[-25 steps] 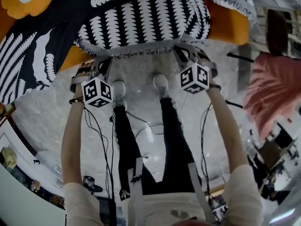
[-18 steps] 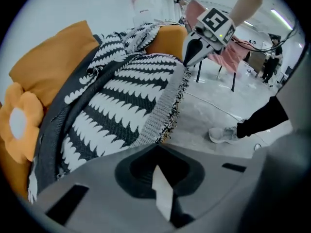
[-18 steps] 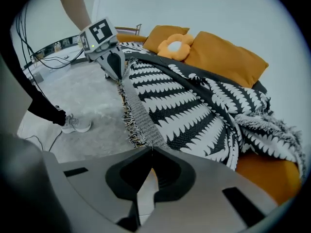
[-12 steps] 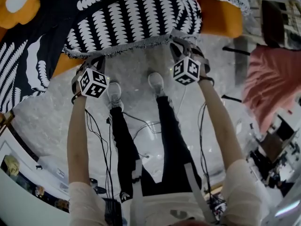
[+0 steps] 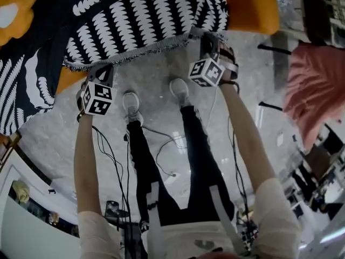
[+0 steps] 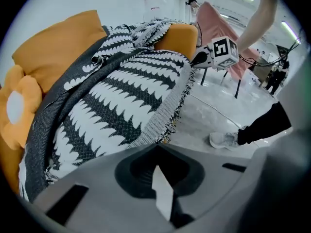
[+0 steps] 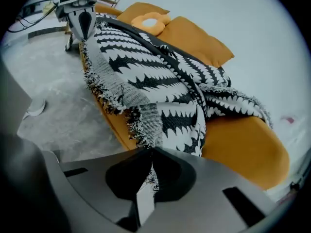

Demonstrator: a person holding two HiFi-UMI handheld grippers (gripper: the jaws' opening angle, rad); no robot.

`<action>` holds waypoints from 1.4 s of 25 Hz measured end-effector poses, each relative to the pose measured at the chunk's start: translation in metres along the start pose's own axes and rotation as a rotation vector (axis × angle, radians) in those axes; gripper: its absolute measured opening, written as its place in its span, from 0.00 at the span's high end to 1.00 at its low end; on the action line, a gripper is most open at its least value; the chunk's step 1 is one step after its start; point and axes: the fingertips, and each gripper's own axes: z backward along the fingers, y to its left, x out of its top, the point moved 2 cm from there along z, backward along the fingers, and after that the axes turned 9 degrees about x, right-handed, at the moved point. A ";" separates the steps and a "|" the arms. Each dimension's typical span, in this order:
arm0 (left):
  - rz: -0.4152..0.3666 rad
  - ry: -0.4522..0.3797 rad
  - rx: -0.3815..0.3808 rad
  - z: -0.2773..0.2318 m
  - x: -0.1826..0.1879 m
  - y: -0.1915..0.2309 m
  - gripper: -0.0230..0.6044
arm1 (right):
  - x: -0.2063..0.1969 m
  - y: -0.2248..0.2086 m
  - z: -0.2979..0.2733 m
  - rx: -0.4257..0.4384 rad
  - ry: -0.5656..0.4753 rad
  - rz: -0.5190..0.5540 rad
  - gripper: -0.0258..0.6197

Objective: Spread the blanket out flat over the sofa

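The black and white blanket (image 5: pixel 151 15) lies in folds over the seat of the orange sofa (image 5: pixel 253 9), with its fringed front edge above the grey floor (image 5: pixel 159 63), pinched at one end by the closed left gripper (image 5: pixel 103 70) and at the other by the closed right gripper (image 5: pixel 208 41).

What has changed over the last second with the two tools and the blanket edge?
The left tool and the right tool both moved in toward the sofa, the right one farther, carrying the blanket's fringed edge with them. Nothing was taken hold of or let go: each tool stays shut on the fringe. The blanket still lies bunched on the sofa, not yet flat.
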 end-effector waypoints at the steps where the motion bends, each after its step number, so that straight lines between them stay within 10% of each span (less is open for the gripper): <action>1: 0.012 -0.010 0.003 -0.002 0.000 -0.001 0.95 | -0.008 -0.005 0.001 -0.015 0.014 -0.004 0.94; 9: 0.097 -0.014 -0.041 -0.003 0.001 -0.009 0.95 | -0.082 -0.051 -0.001 0.054 0.190 0.219 0.94; 13: 0.117 -0.024 -0.005 0.006 -0.001 -0.004 0.95 | -0.075 -0.050 0.004 0.039 0.192 0.053 0.93; 16: 0.074 -0.083 0.055 0.026 0.004 0.009 0.95 | -0.061 -0.043 0.031 0.076 0.147 -0.058 0.74; 26: 0.129 -0.205 0.317 0.084 0.016 0.171 0.87 | 0.162 -0.058 0.071 0.066 -0.240 -0.028 0.73; 35: -0.118 -0.141 0.312 0.038 0.032 0.217 0.79 | 0.333 -0.040 -0.001 -0.006 -0.296 0.555 0.73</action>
